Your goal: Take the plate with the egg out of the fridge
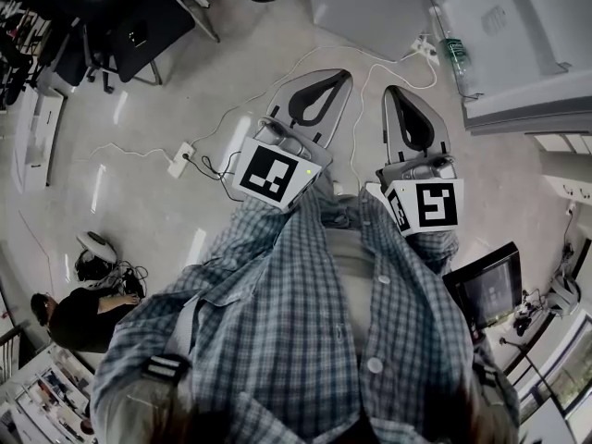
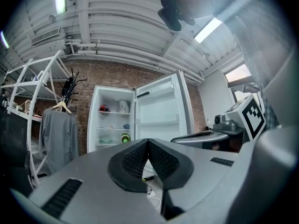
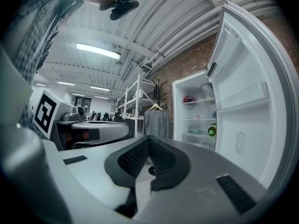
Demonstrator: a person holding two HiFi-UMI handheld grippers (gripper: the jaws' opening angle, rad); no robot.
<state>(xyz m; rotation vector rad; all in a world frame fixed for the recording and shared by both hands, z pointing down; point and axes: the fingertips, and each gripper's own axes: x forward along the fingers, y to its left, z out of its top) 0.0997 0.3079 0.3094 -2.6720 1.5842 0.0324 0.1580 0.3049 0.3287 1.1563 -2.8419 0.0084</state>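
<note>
1. The fridge (image 2: 114, 120) stood against the brick wall (image 2: 84, 80) with its door (image 2: 159, 108) swung wide open, so that part of the job looked done.
2. Its lit shelves held a red thing (image 2: 103, 108) and a white container (image 2: 123, 106) up top, a small blue thing (image 2: 126, 126) lower down, and a green round thing (image 2: 124, 137) under that.
3. I took the plate with the egg to be somewhere on those shelves. From that far off I could not pick it out. A pale flat shape (image 2: 106, 141) on a low shelf might have been it.
4. The left gripper (image 2: 148, 142) pointed level towards the fridge, well apart from it. Its jaws were pressed together with nothing between them.
5. The right gripper (image 3: 148, 139) was the same: jaws closed tight on nothing and aimed level, with the open door filling the right of its view.
6. The person in the checked shirt (image 1: 305, 303) held both grippers out in front, side by side, over a bare floor (image 1: 213, 63) strewn with cables.
7. A grey garment (image 2: 58, 136) hung on a hanger just beside the fridge.
8. By my reckoning almost everything remained. The person had yet to come up to the shelves, part a pair of jaws, take the plate by its rim and bring it out level so the egg stayed put.
</note>
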